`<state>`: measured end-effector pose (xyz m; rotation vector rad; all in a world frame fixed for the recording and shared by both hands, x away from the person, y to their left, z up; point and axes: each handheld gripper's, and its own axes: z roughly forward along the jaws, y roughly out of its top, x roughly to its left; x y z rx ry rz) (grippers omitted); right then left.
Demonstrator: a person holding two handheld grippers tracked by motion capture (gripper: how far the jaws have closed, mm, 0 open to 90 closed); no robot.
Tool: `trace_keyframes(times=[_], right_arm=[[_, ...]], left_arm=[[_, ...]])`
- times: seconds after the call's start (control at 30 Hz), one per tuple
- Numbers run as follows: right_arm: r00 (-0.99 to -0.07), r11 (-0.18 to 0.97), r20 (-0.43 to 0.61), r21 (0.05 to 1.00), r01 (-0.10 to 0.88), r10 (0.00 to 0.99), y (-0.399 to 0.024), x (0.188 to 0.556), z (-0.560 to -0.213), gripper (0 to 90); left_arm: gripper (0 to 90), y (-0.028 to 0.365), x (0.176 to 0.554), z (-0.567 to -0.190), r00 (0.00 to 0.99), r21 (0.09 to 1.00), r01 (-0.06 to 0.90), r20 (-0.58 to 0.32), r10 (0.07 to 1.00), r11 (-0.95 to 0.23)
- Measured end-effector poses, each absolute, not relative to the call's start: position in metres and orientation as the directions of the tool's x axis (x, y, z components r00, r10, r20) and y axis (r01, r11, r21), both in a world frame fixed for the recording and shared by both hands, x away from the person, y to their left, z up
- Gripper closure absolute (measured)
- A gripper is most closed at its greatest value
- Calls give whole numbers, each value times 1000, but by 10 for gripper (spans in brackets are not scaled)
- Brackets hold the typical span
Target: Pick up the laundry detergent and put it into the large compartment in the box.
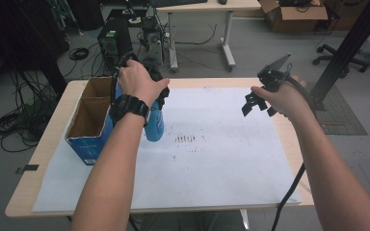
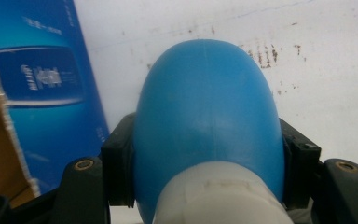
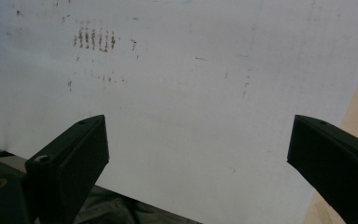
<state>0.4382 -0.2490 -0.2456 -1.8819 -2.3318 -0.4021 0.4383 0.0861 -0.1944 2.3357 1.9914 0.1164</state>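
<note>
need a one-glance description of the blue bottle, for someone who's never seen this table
Start at the white sheet covering the wooden table, then go to its left side, where an open blue cardboard box stands. The blue bottle is just right of that box, clamped in the left gripper. Unlike the angular, printed box, it is smooth, rounded and plain, with a white collar at its neck.

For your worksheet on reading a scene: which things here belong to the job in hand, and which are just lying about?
In the job, judging by the grip:
- left gripper, shut on the blue bottle
- blue cardboard box, open beside the bottle
- right gripper, open over the white sheet

Lying about:
- desk behind the table
- brown carton on the floor
- cable coils
</note>
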Motion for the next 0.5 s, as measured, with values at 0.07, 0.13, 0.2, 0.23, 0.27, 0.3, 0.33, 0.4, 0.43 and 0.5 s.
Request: trace_keyframes(times=[0.07, 0.13, 0.2, 0.23, 0.27, 0.3, 0.33, 0.4, 0.43, 0.5], right_arm=[[-222, 193, 255, 132, 972, 941, -249, 439, -244, 55], [-220, 192, 256, 130, 973, 941, -249, 439, -243, 55], [-220, 191, 256, 132, 973, 941, -250, 439, -243, 55], [-219, 191, 256, 131, 973, 942, -250, 440, -243, 55], [-219, 191, 256, 131, 973, 942, -250, 440, -243, 55], [-218, 190, 257, 130, 973, 942, -250, 440, -242, 55], [-218, 190, 256, 132, 973, 942, -250, 440, -242, 55], [-221, 192, 255, 132, 972, 941, -250, 440, -241, 55], [-221, 192, 255, 132, 972, 941, -250, 440, -241, 55], [-219, 190, 253, 132, 973, 943, -250, 439, -240, 55]], left_arm=[[374, 88, 438, -185, 162, 108, 981, 19, 987, -163], [374, 90, 438, -175, 169, 112, 979, 29, 985, -171], [374, 91, 438, -171, 170, 117, 978, 32, 985, -173], [374, 95, 438, -161, 172, 121, 977, 33, 984, -175], [374, 95, 438, -161, 172, 121, 977, 33, 984, -175], [374, 97, 439, -156, 169, 128, 977, 29, 985, -171], [374, 99, 439, -153, 169, 130, 977, 28, 985, -171], [374, 102, 439, -147, 168, 136, 976, 24, 985, -170], [374, 102, 439, -147, 168, 136, 976, 24, 985, -170], [374, 107, 439, -141, 166, 138, 976, 23, 986, -168]])
